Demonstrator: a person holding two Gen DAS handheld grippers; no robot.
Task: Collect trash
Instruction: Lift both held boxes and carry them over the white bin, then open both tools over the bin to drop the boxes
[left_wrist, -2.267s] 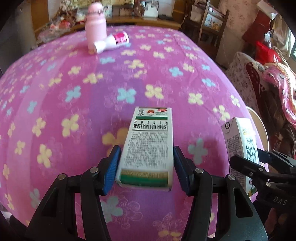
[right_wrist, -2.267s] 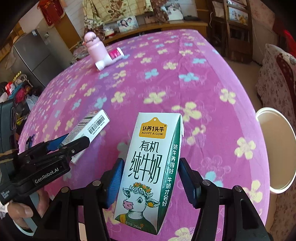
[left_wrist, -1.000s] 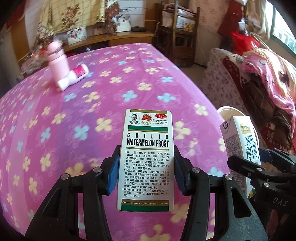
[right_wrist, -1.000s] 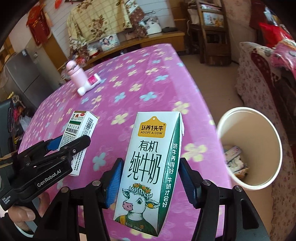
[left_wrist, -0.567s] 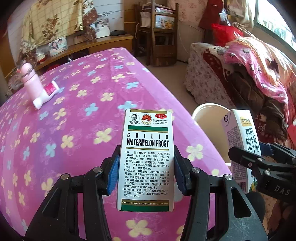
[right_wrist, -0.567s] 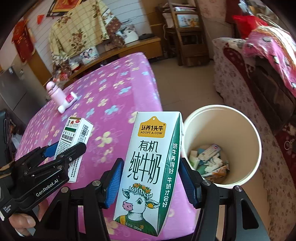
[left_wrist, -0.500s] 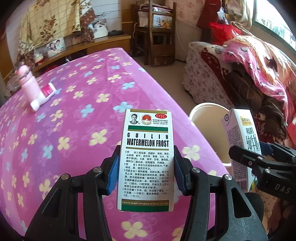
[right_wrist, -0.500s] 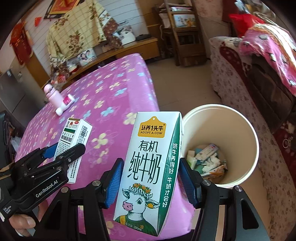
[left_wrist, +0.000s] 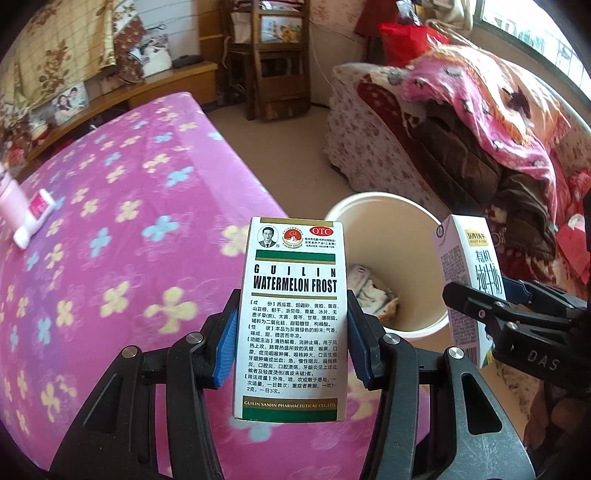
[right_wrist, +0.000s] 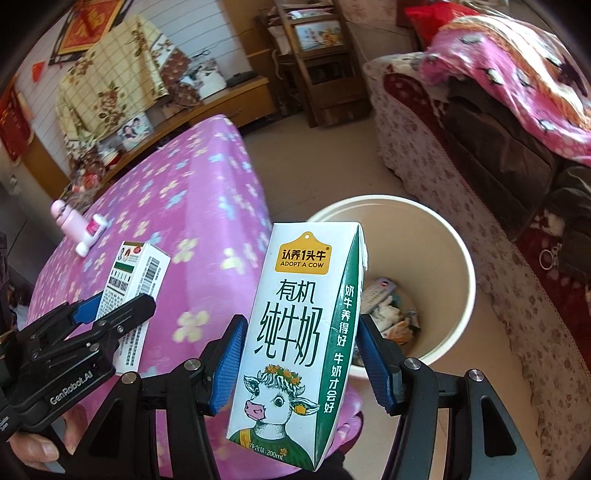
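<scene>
Two pieces of trash are hanging in the air at the near corner of a pink flowered counter (left_wrist: 110, 206), each pinched in a hand-held tool. The left tool (left_wrist: 291, 341) is clamping a white medicine box (left_wrist: 291, 317) marked "Watermelon Frost" by its two narrow sides, blue pads pressing in at about mid-height. The box is standing upright, long axis vertical, printed face toward the camera and the red OTC mark at the top. The right tool (right_wrist: 301, 363) is gripping a milk carton (right_wrist: 299, 332) the same way, its long axis near vertical and leaning slightly right, gable end up and the cartoon cow at the bottom.

Both items are sitting past the counter's right-hand edge, in front of a round cream trash bin (right_wrist: 443, 236) that is standing on the tan floor just beside the counter corner. Seen from the right wrist, the bin's open mouth is lying just behind and to the right of the carton, with crumpled wrappers (right_wrist: 391, 314) at its bottom. Open floor is running between the bin and a floral-covered sofa (right_wrist: 461, 155) to the right, which is piled with a pink blanket (right_wrist: 517, 66).

Well apart, on the counter's far left side, a pink bottle (right_wrist: 68, 219) is standing with a small white-and-pink tube (right_wrist: 92, 234) lying against it.
</scene>
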